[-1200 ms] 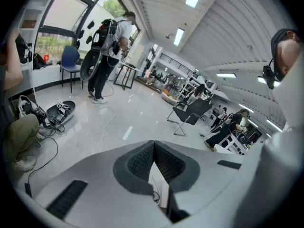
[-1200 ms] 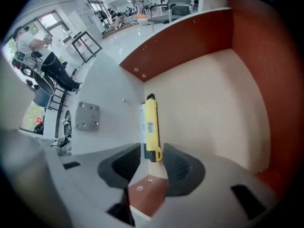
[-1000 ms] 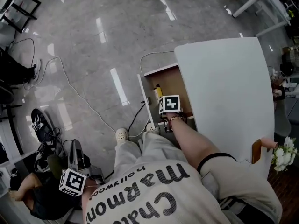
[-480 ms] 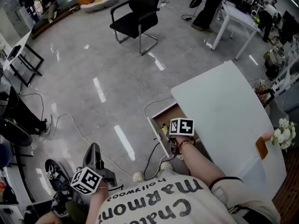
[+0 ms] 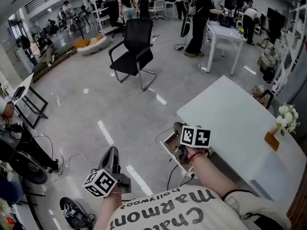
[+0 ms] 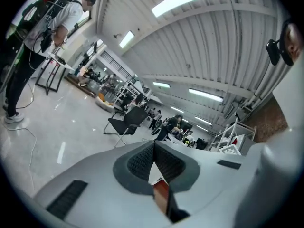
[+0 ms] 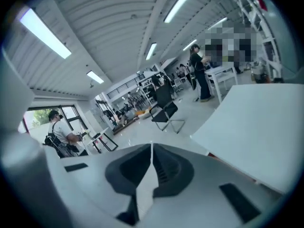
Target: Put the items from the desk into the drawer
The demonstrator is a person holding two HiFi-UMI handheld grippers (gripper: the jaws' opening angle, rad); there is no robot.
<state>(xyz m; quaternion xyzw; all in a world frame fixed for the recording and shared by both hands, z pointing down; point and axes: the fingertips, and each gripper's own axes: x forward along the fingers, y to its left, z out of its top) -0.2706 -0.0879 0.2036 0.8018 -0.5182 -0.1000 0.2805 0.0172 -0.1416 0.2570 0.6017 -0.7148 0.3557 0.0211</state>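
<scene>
The white desk [image 5: 240, 123] stands at the right, its drawer [image 5: 168, 150] pulled open on the near left side. My right gripper [image 5: 177, 128] hangs just above the drawer. Its jaws [image 7: 152, 146] have just been closing and stand shut, with nothing between them; the desk [image 7: 261, 127] fills the right of its view. My left gripper [image 5: 112, 153] is raised over the floor, left of the desk, and points toward a black chair [image 6: 127, 122]. The tips [image 6: 154, 144] meet, shut. A small brown item [image 5: 271, 141] lies on the desk's far right edge.
White flowers [image 5: 287, 117] stand by the desk's right end. A black chair [image 5: 134, 51] stands on the grey floor ahead, and a white table [image 5: 225, 35] with people around it is farther back. Cables [image 5: 172, 176] run on the floor by the drawer.
The head view has tilted up from the floor to the room. My right gripper has risen out of the drawer. The left gripper has come up from near the floor.
</scene>
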